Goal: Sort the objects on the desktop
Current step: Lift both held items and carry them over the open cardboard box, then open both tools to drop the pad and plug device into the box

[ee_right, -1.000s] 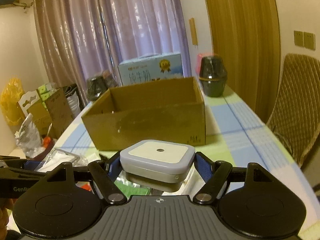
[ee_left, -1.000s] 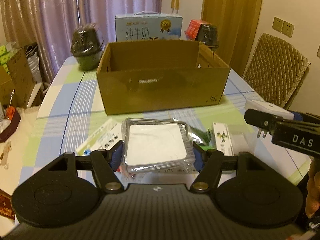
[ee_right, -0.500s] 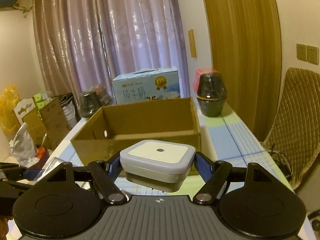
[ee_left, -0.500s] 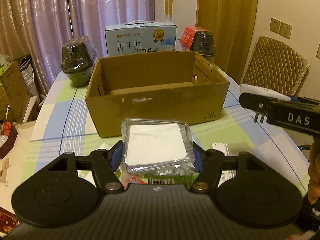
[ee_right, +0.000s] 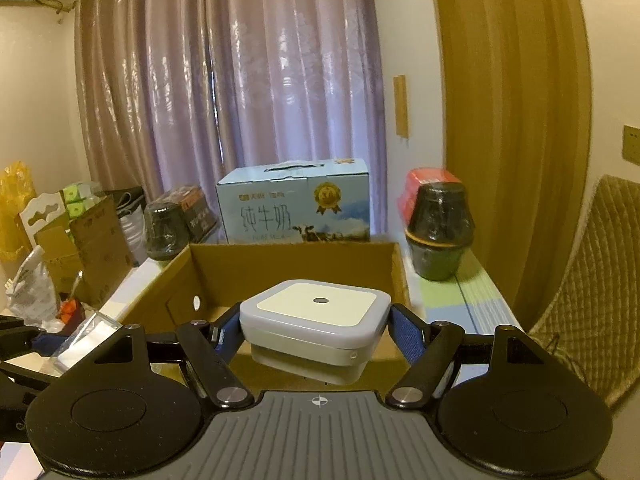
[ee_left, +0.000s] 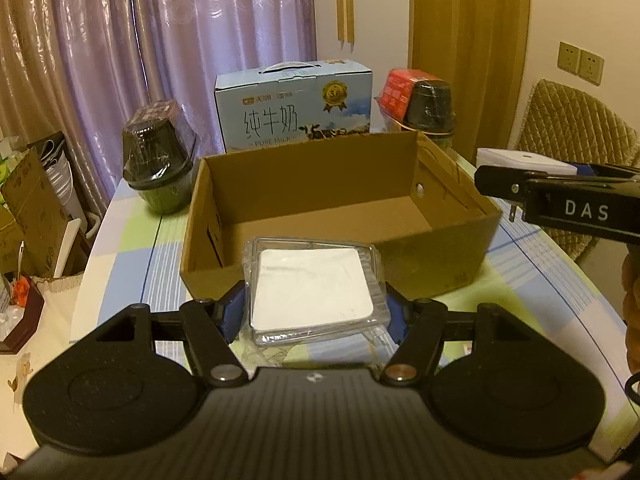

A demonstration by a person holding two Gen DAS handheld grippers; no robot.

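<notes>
Clear plastic wraps the flat white pad (ee_left: 314, 288) that the left gripper (ee_left: 314, 310) clamps between its blue-padded fingers (ee_left: 232, 312), jaws closed on its two sides. The pack is held level in the air, just in front of the near wall of the cardboard box (ee_left: 340, 216), which stands open on the table (ee_left: 132, 240).

The right gripper (ee_right: 316, 332) has its jaws closed on a white plug-in light (ee_right: 316, 320), a square unit with a cream top face and a small dark dot at its middle. It hangs above the box's near right corner. In the left view the same light (ee_left: 520, 160) shows beside the box's right wall, with its metal prongs (ee_left: 513, 212) pointing down.

The box's visible floor is bare. Behind it stands a blue milk carton (ee_left: 294, 108) with a handle, flanked by two dark wrapped pots, one at the left (ee_left: 156, 160) and one at the right (ee_left: 430, 106). A red pack (ee_left: 400, 86) leans behind the right pot. The table wears a blue, green and white checked cloth. A quilted chair (ee_left: 576, 140) stands to the right, and purple curtains (ee_left: 180, 40) hang behind.
</notes>
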